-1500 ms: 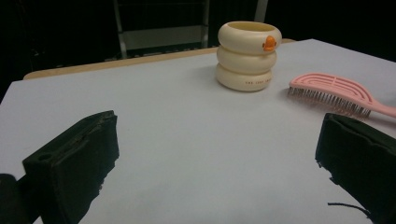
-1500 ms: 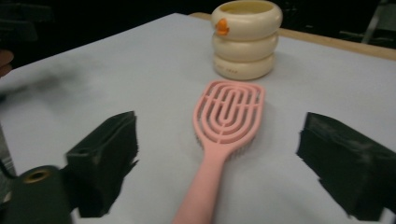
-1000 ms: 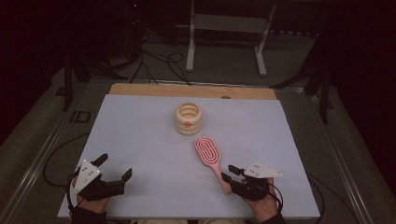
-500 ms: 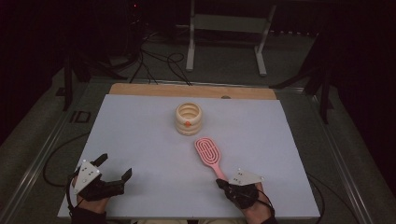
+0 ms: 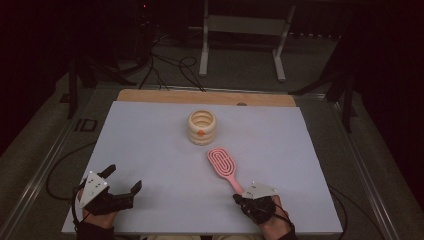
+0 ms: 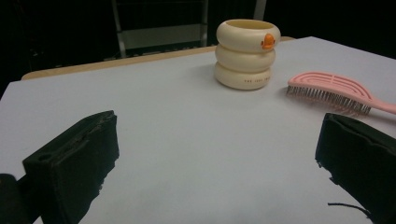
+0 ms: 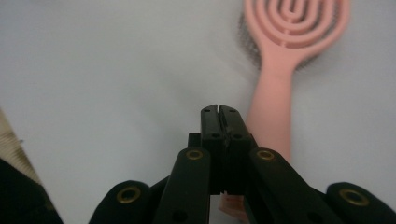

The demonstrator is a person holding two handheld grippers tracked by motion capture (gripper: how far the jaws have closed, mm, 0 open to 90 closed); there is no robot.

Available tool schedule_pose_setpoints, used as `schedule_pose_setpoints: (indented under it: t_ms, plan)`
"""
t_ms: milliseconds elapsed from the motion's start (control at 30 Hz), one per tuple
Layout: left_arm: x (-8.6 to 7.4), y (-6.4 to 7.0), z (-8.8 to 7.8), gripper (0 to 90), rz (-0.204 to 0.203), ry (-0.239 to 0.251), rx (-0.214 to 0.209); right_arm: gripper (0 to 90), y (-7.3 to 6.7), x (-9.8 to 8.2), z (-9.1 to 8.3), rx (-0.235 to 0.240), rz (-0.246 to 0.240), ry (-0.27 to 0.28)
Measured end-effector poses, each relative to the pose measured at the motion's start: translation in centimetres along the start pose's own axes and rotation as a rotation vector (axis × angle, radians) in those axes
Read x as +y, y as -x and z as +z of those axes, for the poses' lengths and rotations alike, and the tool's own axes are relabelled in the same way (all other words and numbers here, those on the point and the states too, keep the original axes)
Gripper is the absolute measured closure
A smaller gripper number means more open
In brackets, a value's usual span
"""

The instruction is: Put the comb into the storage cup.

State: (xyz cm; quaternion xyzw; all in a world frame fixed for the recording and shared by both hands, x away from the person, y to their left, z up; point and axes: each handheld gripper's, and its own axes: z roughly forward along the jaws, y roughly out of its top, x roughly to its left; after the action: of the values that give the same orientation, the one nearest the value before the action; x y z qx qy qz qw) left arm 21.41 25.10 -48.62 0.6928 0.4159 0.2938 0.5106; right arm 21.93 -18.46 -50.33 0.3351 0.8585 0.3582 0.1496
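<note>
We see the right tongs (image 5: pixel 239 198) at the near-right edge of the worktop (image 5: pixel 150 145), clenched tight: in the right gripper view the two black jaws meet face to face w/ nothing between them. They've just been closing, and nothing got caught in them. The pink hairbrush (image 5: pixel 224 167) lies flat on the worktop, bristles down, handle pointing toward the right tongs. In the right gripper view (image 7: pixel 275 98) the handle runs just beside the clamped jaw tips, on their right, and passes under the tongs' linkage at the bottom of the view. We can't tell whether the jaws touch the handle; they aren't around it. From the high view the handle's end sits right at the tongs' front.

The left tongs (image 5: pixel 123 179) rest at the near-left corner, well apart from the brush, released: jaws spread wide, nothing between them, as the left gripper view (image 6: pixel 210 154) shows w/ bare worktop in the gap.

A cream ringed cup (image 5: pixel 202 126) w/ a small orange mark stands upright near the worktop's middle, just beyond the brush head, not touching it. In the left gripper view the cup (image 6: pixel 246 53) is left of the brush (image 6: pixel 327 91), a small gap between them.
</note>
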Motion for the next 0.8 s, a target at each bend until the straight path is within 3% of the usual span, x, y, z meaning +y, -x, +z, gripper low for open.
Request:
schedule_pose_setpoints:
  t_ms: [400, 700, 767, 800]
  plan:
    - [0.0, 0.0, 0.1, 0.3, 0.002, -0.004, -0.002, 89.8, 2.4, -0.7, -0.7, -0.053, 0.084, 0.01]
    - [0.0, 0.0, 0.0, 0.3, 0.002, -0.002, -0.001, 89.7, 2.4, -0.6, -0.7, -0.049, 0.079, 0.015]
    - [0.0, 0.0, 0.0, 0.3, 0.002, -0.003, 0.0, 88.6, 2.8, -0.4, -1.4, -0.035, 0.091, 0.074]
    - [0.0, 0.0, 0.0, 0.3, 0.002, -0.003, 0.0, 88.6, 2.8, -0.4, -1.4, -0.035, 0.091, 0.074]
